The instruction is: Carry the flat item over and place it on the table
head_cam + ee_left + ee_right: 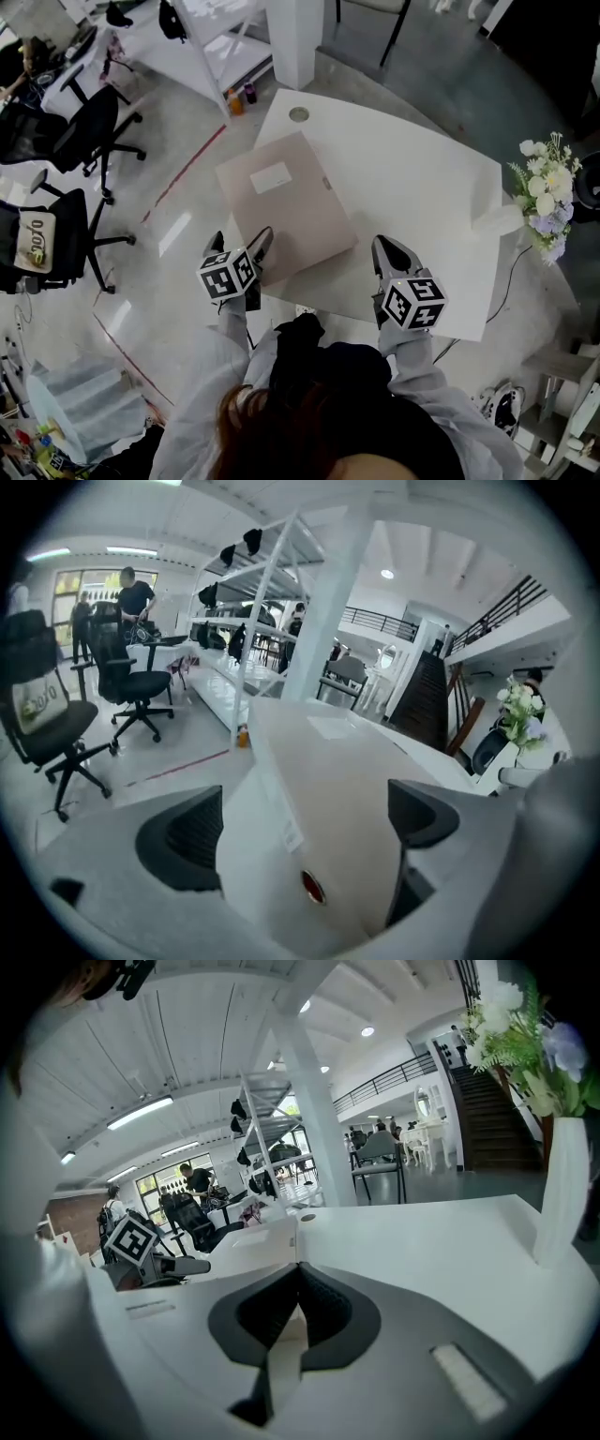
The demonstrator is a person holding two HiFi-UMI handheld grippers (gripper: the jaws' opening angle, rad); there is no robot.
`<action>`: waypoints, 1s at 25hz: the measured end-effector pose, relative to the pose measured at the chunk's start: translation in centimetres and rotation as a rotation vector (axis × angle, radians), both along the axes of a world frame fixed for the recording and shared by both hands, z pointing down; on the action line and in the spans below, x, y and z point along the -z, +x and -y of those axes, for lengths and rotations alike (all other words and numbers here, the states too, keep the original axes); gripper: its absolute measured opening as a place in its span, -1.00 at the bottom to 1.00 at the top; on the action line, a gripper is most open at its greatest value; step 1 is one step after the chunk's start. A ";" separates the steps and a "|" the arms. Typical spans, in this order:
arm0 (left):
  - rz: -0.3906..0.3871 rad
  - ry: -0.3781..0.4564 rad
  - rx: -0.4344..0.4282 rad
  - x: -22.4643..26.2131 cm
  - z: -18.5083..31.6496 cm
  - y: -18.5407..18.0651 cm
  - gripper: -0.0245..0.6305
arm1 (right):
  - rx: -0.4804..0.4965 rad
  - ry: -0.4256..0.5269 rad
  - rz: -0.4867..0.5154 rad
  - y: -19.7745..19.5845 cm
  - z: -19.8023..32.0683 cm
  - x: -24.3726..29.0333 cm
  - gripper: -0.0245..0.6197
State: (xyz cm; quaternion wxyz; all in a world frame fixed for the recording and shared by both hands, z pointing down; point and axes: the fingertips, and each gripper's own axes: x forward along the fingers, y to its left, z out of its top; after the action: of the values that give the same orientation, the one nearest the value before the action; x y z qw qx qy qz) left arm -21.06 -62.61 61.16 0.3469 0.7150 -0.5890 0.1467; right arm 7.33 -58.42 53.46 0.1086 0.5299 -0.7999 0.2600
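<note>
A flat beige file box (286, 202) with a white label lies on the white table (422, 178), its left corner jutting past the table's edge. My left gripper (241, 242) is at the box's near left corner. In the left gripper view the box (347, 780) runs between the two wide-apart pads (187, 841), and the gripper is open. My right gripper (389, 248) hovers over the table's near edge, to the right of the box. Its jaws (298, 1279) are shut with nothing in them.
A white vase with pale flowers (544, 197) stands at the table's right end. Black office chairs (84, 131) and a white shelf unit (225, 47) stand on the floor to the left. Two small bottles (239, 98) sit on the floor by the table's far corner.
</note>
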 end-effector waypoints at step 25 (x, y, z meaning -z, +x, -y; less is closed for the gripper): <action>-0.154 0.242 -0.183 9.1 -16.2 8.0 -0.21 | 0.116 0.109 0.027 0.5 -12.5 4.3 -0.90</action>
State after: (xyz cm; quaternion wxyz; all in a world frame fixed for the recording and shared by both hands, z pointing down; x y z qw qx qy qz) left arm -13.01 -46.42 52.04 0.2878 0.8112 -0.5065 0.0504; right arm 7.80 -45.92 49.19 0.0837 0.4841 -0.8437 0.2165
